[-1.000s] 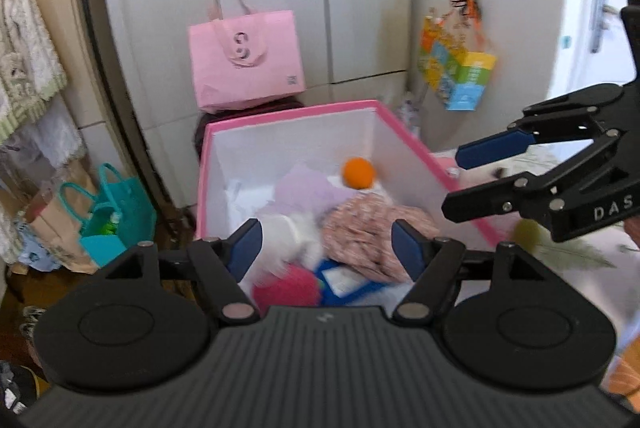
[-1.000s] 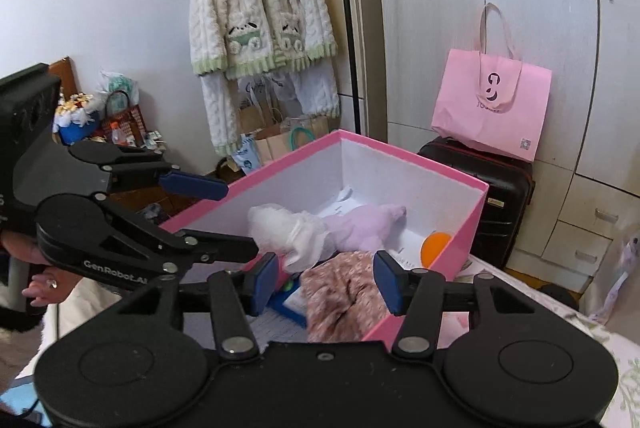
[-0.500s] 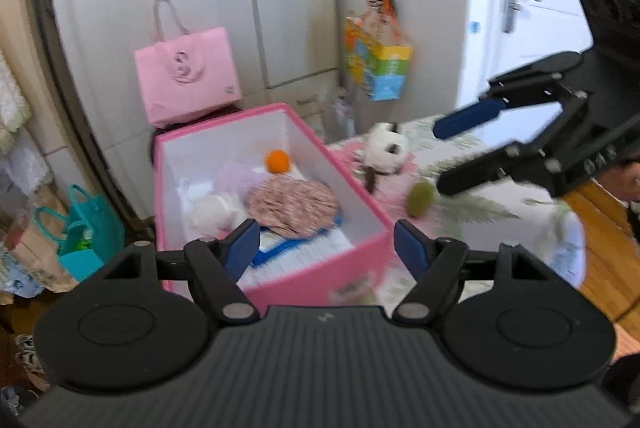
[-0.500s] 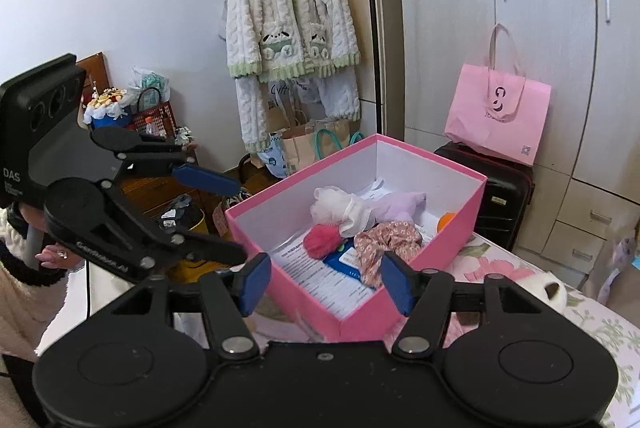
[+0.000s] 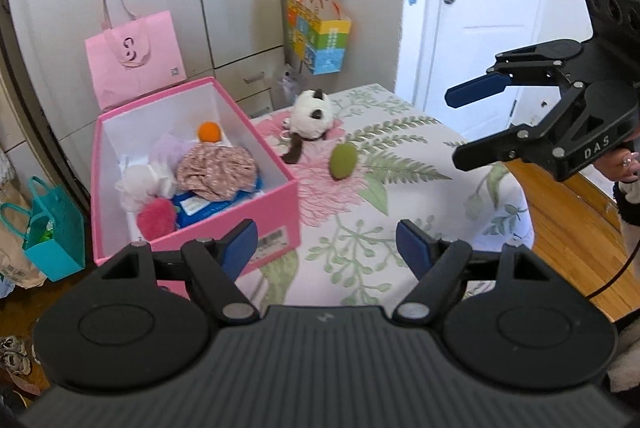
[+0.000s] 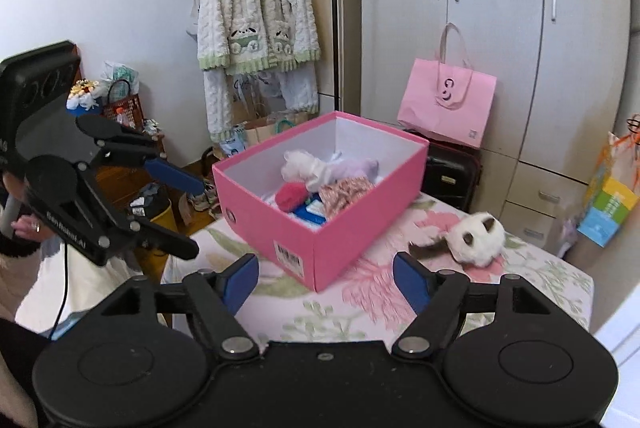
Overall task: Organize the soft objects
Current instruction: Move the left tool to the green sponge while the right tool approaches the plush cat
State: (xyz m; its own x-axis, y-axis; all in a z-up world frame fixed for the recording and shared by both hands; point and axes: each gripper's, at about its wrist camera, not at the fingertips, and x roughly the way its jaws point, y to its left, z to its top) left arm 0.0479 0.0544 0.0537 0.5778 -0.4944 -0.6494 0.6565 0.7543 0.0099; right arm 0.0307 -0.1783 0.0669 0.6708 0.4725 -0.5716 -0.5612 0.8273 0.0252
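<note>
**Both grippers empty above the floral table**

The left gripper (image 5: 326, 248) and right gripper (image 6: 326, 282) hang with jaws spread wide, grasping nothing. Ahead and left of the left jaws sits the pink box (image 5: 276, 206), holding a floral cloth (image 5: 216, 168), orange ball (image 5: 210, 132) and pink pompom (image 5: 157, 219). Beyond the jaws, on the table (image 5: 420, 196), lie a white plush (image 5: 310, 116) and green pouch (image 5: 343, 161), near each other

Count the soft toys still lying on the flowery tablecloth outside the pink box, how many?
2. The white-and-brown plush animal lies beside the pink cardboard box; the olive-green oval plush lies just right of it. More may be hidden.
</note>
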